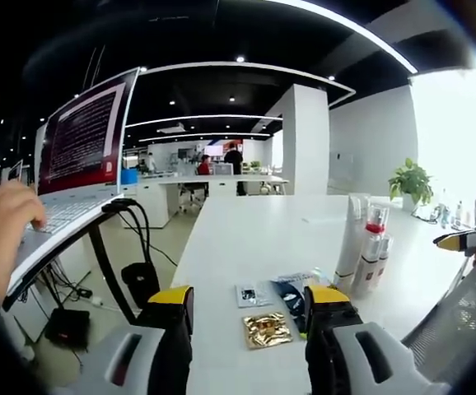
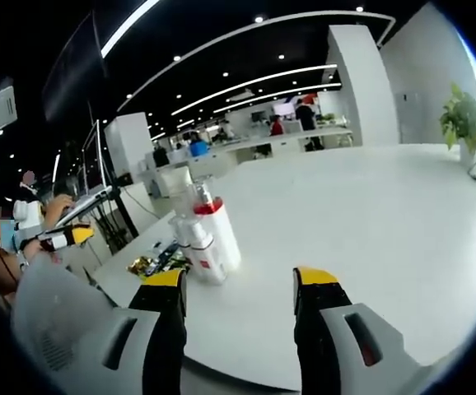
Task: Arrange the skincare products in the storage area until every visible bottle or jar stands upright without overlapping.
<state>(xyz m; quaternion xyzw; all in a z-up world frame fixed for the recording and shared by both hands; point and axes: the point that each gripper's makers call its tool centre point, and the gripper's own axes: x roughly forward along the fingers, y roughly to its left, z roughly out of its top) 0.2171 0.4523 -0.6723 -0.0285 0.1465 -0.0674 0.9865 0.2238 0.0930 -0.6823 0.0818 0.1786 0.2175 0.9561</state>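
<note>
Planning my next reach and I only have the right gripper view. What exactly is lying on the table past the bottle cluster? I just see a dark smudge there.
Observer: Three flat sachets next to the bottles: a gold sachet, a white sachet and a dark blue sachet.
Operator: Overlapping?
Observer: The gold one lies apart. The white and dark blue ones lie side by side, and I cannot tell if their edges touch.
Operator: Left side holding anything?
Observer: No. The left hand-held gripper is open and empty, with the sachets on the table ahead between its jaws.
</note>
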